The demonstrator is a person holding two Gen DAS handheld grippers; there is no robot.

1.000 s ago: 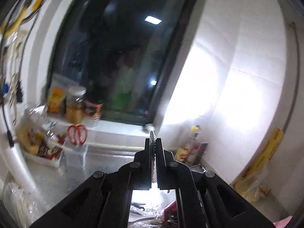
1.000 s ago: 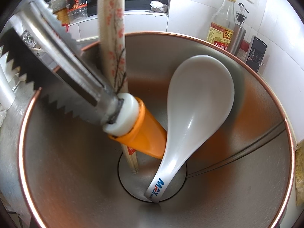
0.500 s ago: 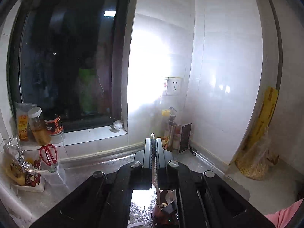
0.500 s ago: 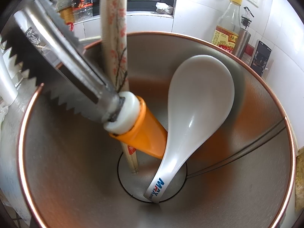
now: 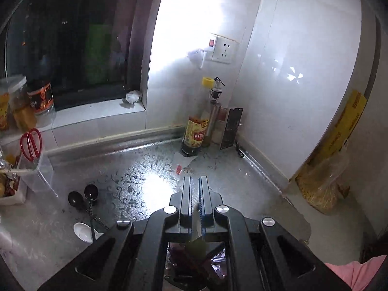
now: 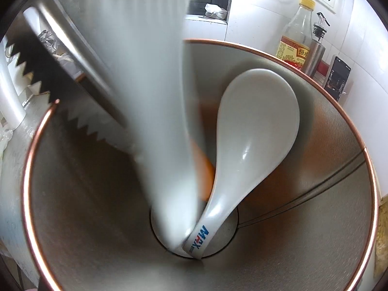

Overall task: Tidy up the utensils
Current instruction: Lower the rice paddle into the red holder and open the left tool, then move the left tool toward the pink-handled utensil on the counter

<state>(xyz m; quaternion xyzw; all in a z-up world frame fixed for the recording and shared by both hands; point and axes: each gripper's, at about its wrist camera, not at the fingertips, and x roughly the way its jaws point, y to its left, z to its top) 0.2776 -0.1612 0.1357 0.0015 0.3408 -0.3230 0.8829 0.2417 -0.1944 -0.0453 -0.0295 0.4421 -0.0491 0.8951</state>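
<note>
Holder: the steel utensil holder (image 6: 278, 55) with the copper rim fills the right wrist view, seen from above.
Already in: a white soup spoon (image 6: 254, 131) stands handle down against the far wall; a saw-toothed tool (image 6: 43, 72) leans over the left rim, its orange handle (image 6: 206, 169) half hidden.
Right now: a blurred white piece (image 6: 150, 97) streaks down the middle to the bottom. Too smeared to name!
Waiting: two dark spoons (image 5: 83, 195) and another white spoon (image 5: 83, 231) lie on the counter (image 5: 135, 177), left of the left claw.
Left claw (image 5: 195, 178): fingers together, nothing sticking past the tips that I can make out.
Right claw: out of frame, so I cannot tell its state; the jaws have just been widening, and whether anything sits between them is not shown.
Risk, chipping: the white piece looks to land hard beside the soup spoon; china on china may crack.
Risk, snagging: those saw teeth jut above the rim and could catch the next spoon going in.
Risk, tipping: tall things leaning one way may topple the holder if it gets nudged.
</note>
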